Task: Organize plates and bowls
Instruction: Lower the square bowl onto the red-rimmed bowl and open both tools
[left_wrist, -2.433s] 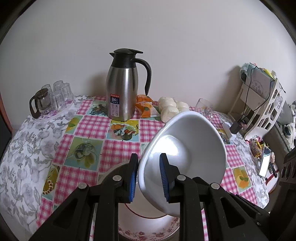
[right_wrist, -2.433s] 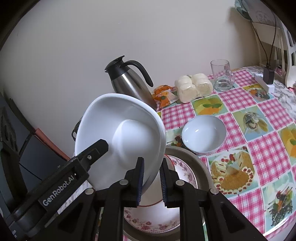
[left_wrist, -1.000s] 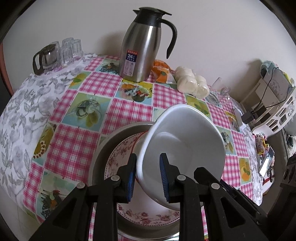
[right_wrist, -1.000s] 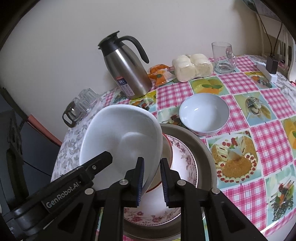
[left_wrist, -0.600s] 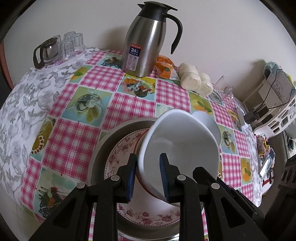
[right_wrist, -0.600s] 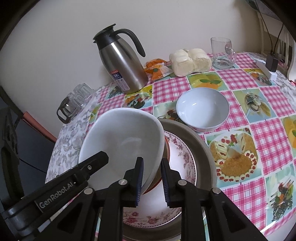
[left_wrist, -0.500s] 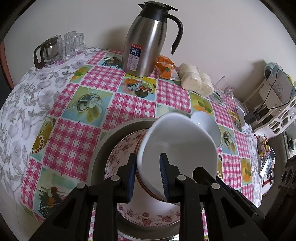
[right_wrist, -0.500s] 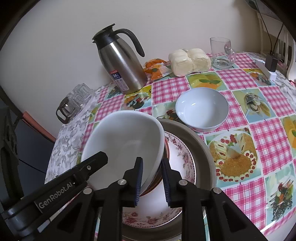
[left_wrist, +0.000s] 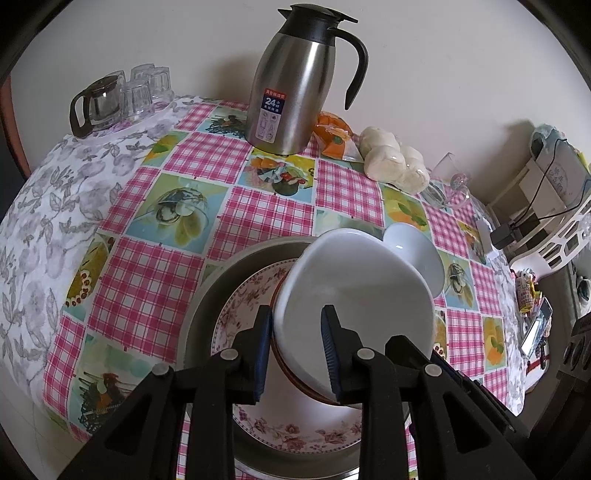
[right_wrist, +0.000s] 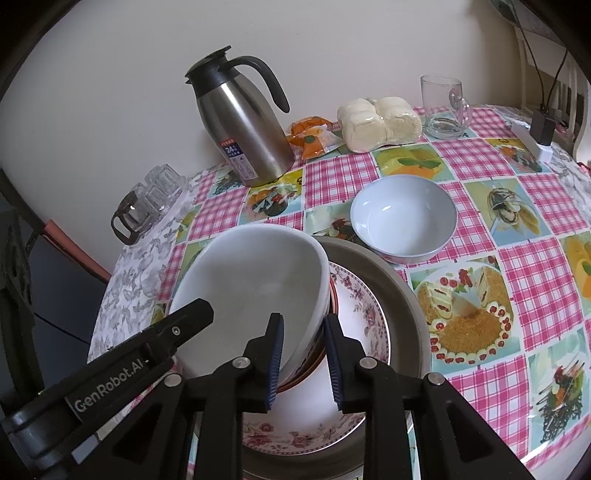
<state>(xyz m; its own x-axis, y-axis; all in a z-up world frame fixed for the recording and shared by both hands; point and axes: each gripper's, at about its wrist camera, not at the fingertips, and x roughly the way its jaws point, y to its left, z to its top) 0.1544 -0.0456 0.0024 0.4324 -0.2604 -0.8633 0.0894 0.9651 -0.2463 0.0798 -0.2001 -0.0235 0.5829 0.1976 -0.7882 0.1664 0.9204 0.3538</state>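
A large white bowl (left_wrist: 354, 291) (right_wrist: 255, 280) sits tilted on a red-rimmed dish (right_wrist: 333, 295), which lies on a floral plate (left_wrist: 295, 435) (right_wrist: 365, 325) in a grey tray (left_wrist: 207, 295) (right_wrist: 406, 306). My left gripper (left_wrist: 295, 347) straddles the bowl's near rim with its jaws a little apart. My right gripper (right_wrist: 303, 362) straddles the opposite rim, jaws also slightly parted. The left gripper's black arm (right_wrist: 110, 373) shows in the right wrist view. A smaller white bowl (right_wrist: 403, 216) (left_wrist: 417, 254) stands on the table behind the tray.
A steel thermos jug (left_wrist: 295, 81) (right_wrist: 243, 125), an orange snack packet (right_wrist: 314, 138), bagged buns (right_wrist: 380, 122) and a glass mug (right_wrist: 443, 107) stand at the back. A glass teapot with cups (left_wrist: 114, 99) is at the back left. A white rack (left_wrist: 554, 206) stands right.
Both grippers lowered the large white bowl onto the red-rimmed dish in the tray. The jaws of both have parted slightly around its rim.
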